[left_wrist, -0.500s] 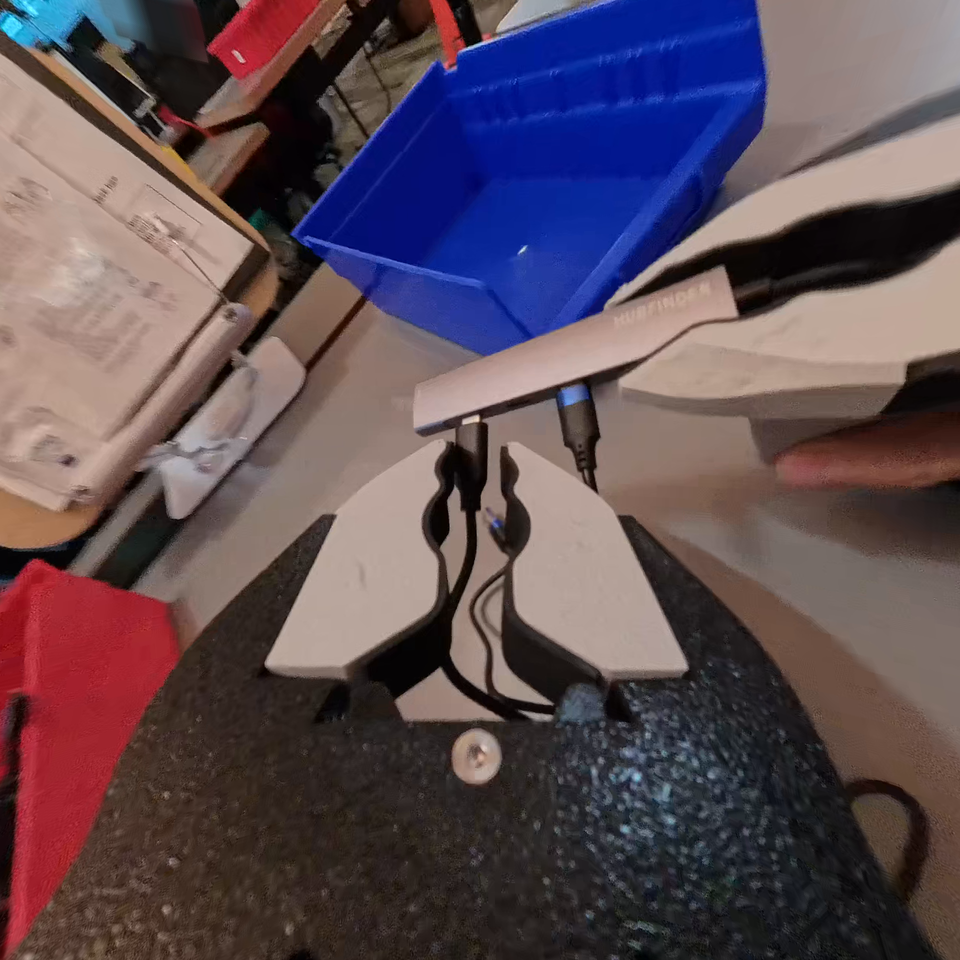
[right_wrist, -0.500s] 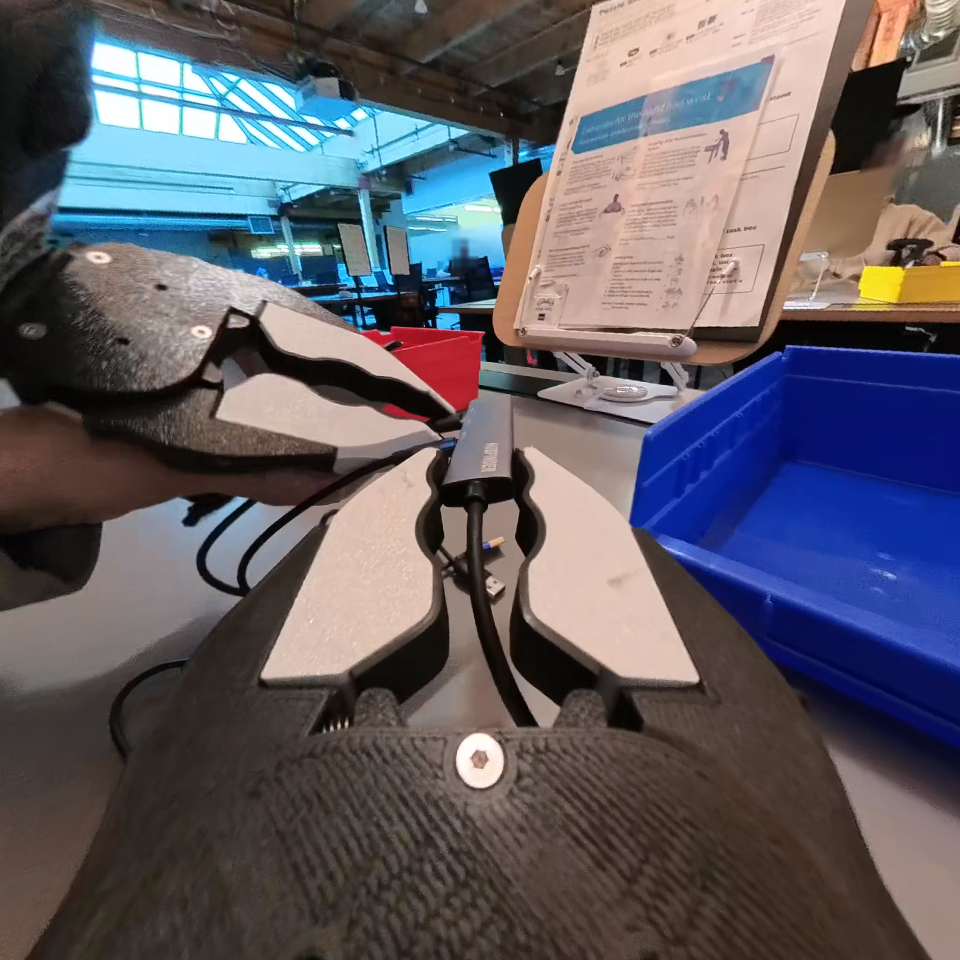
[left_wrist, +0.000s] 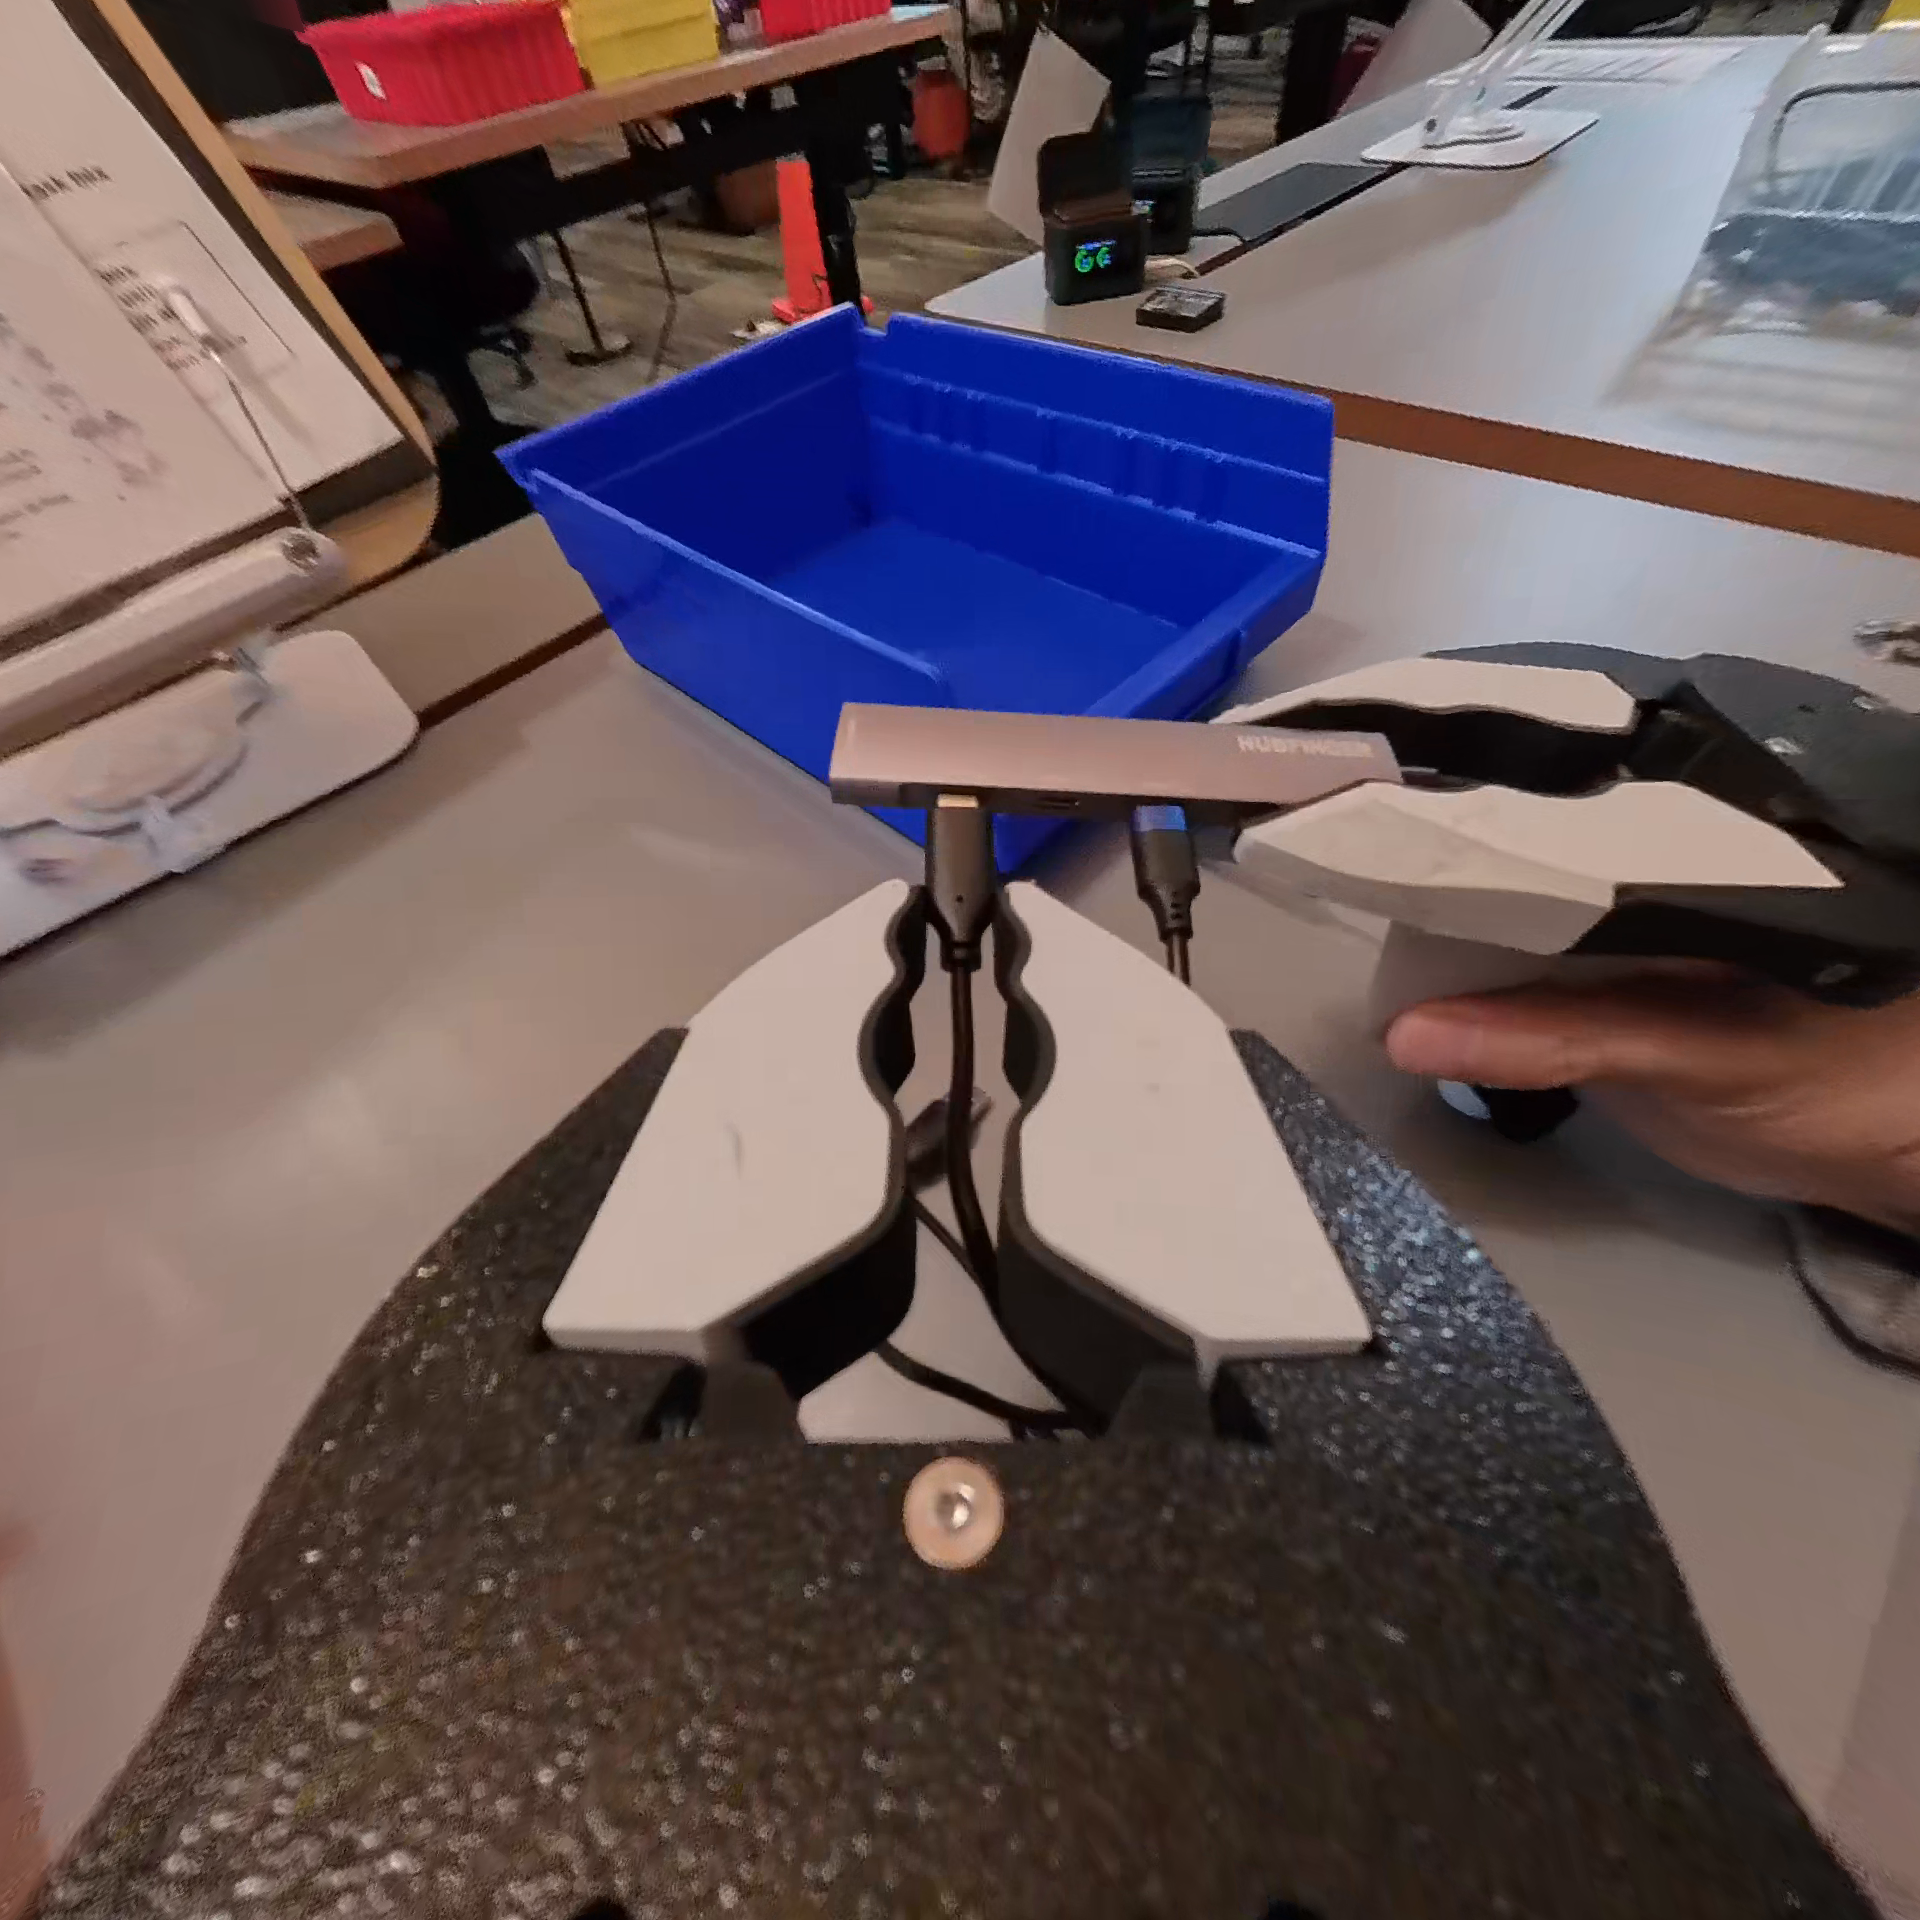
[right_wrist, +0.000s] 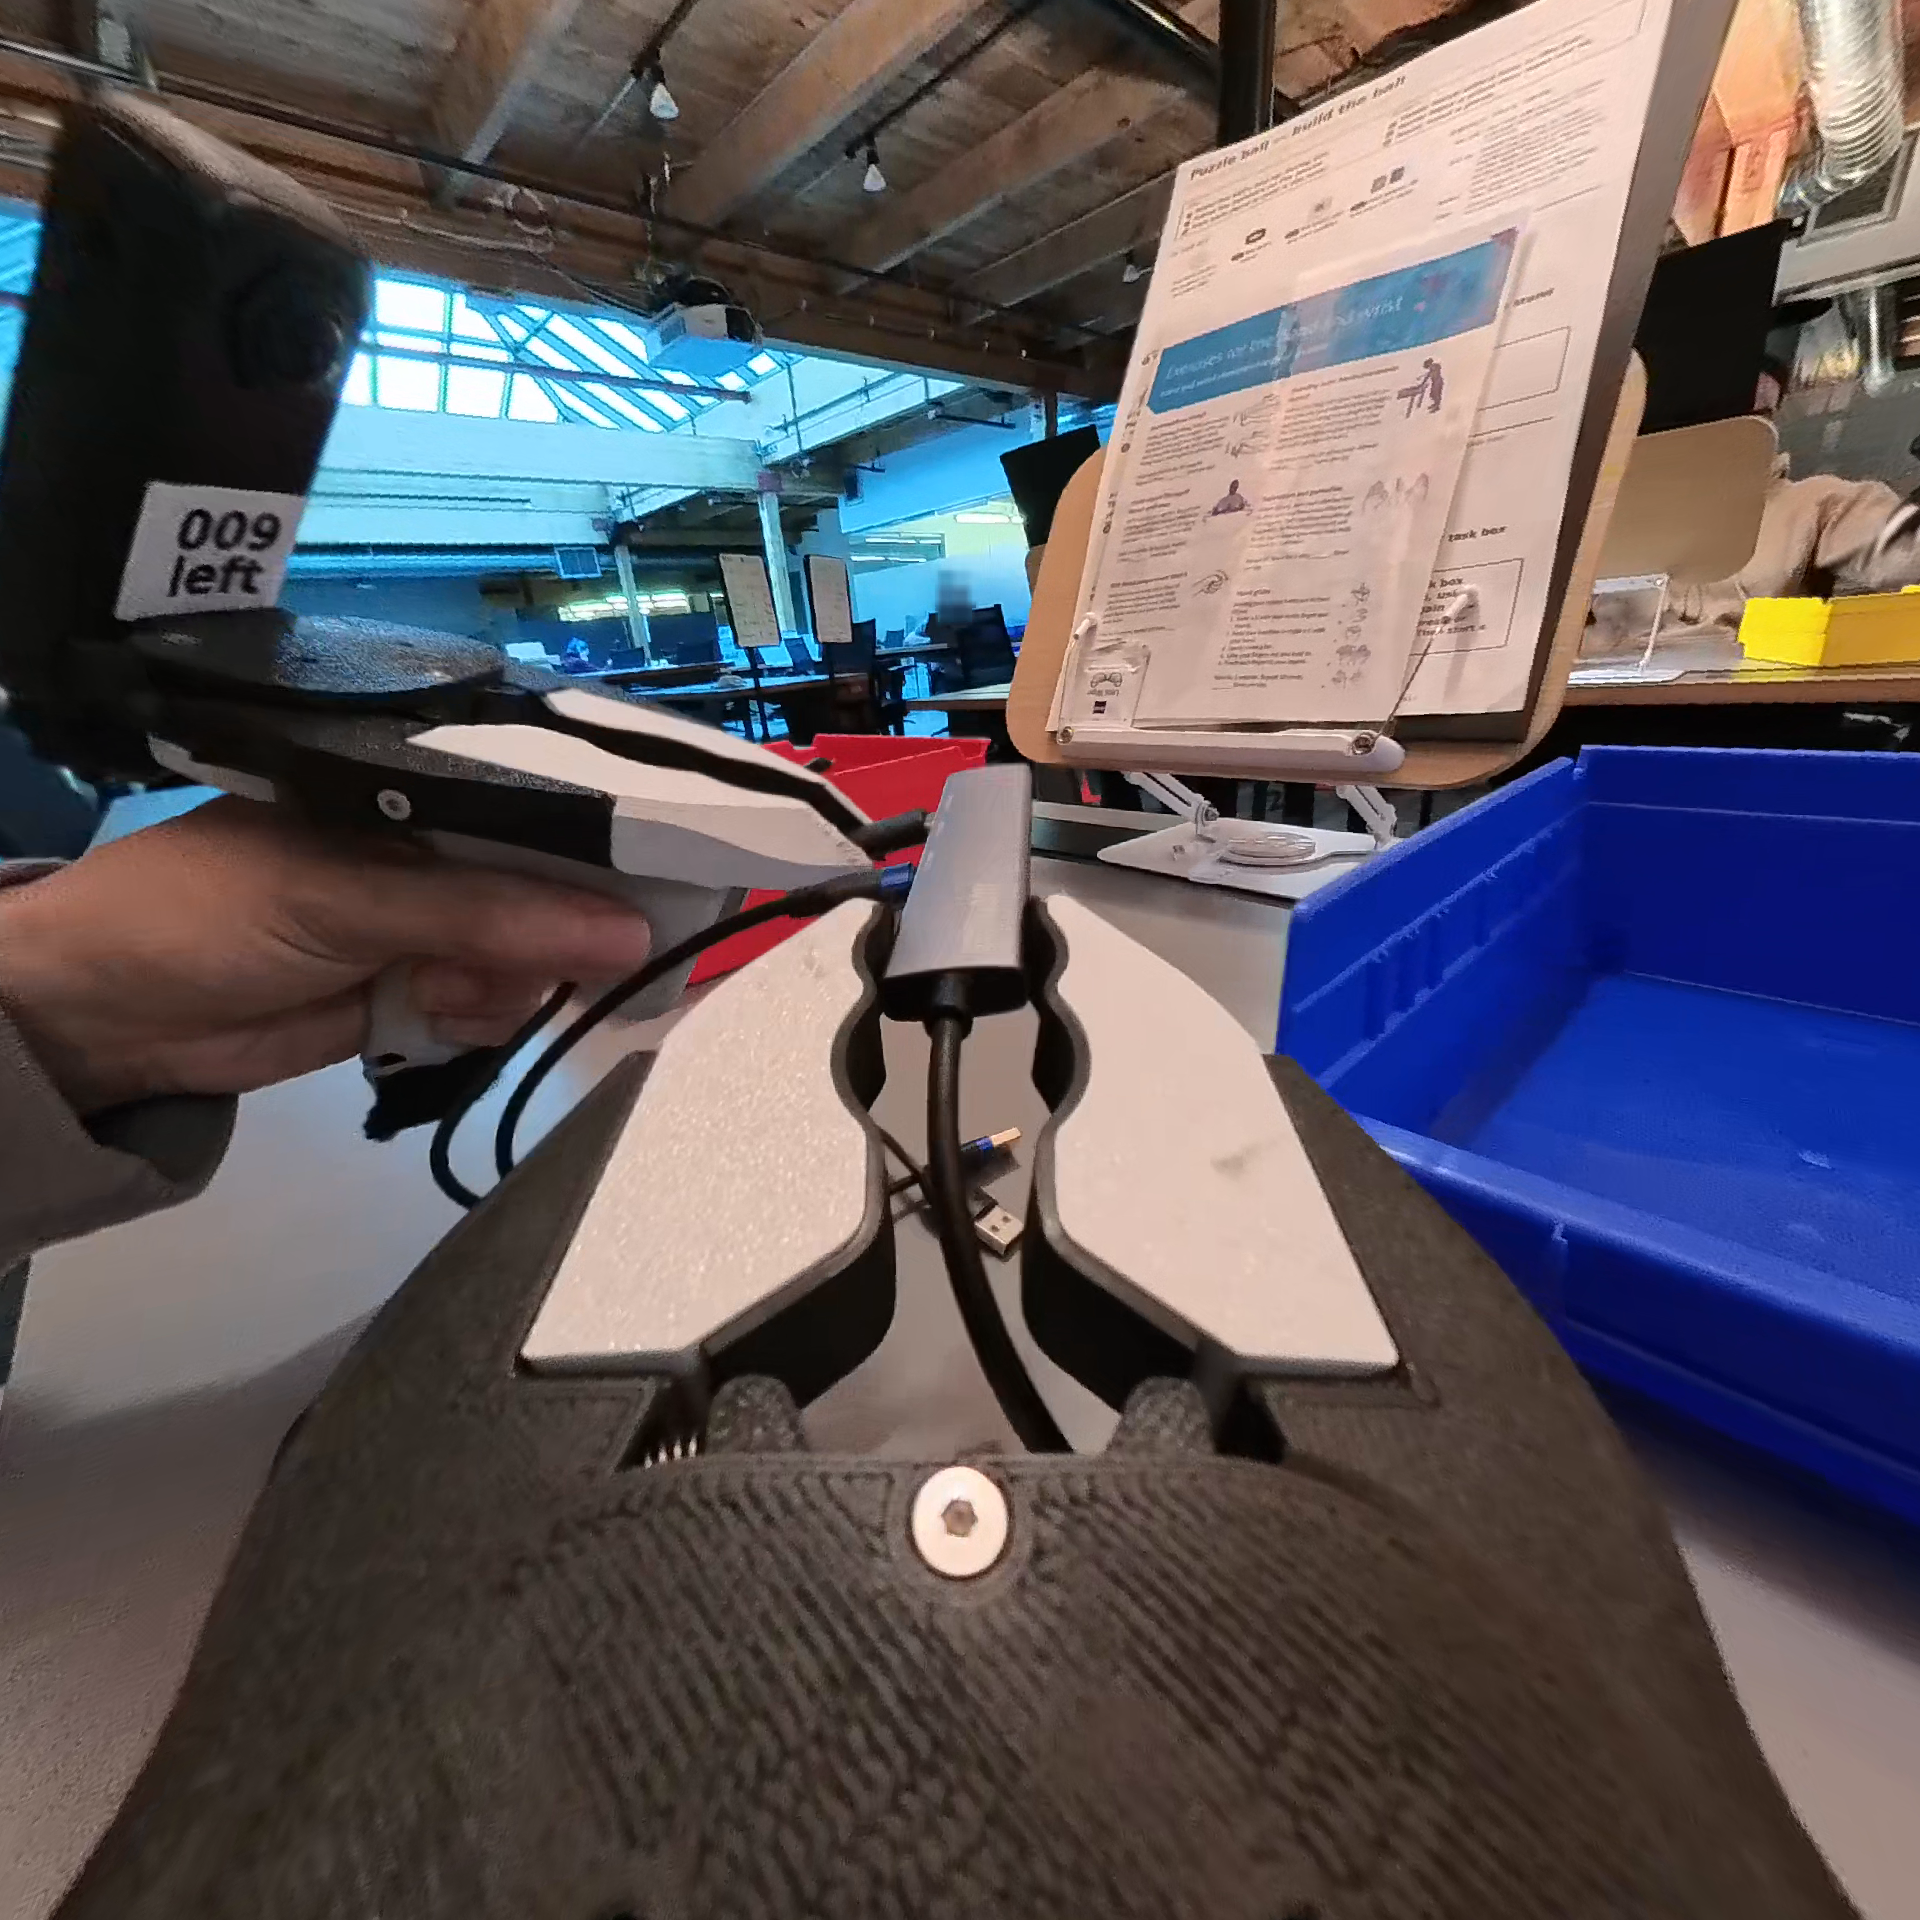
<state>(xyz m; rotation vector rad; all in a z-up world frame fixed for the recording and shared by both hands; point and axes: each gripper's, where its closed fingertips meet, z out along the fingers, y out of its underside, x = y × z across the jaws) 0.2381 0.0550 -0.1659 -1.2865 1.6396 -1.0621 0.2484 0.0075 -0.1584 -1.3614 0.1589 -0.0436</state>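
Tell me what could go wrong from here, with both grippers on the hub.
1. The left gripper pinches a plugged-in black connector; an angled pull might strain the USB hub.
2. The right gripper grips only the hub's end, so it could twist loose.
3. Slack cables might snag the fingers.

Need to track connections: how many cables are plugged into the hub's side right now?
2. One black plug sits near the grey hub's free end, pinched by the left gripper. A blue-collared plug sits beside the right gripper. The far side is hidden.
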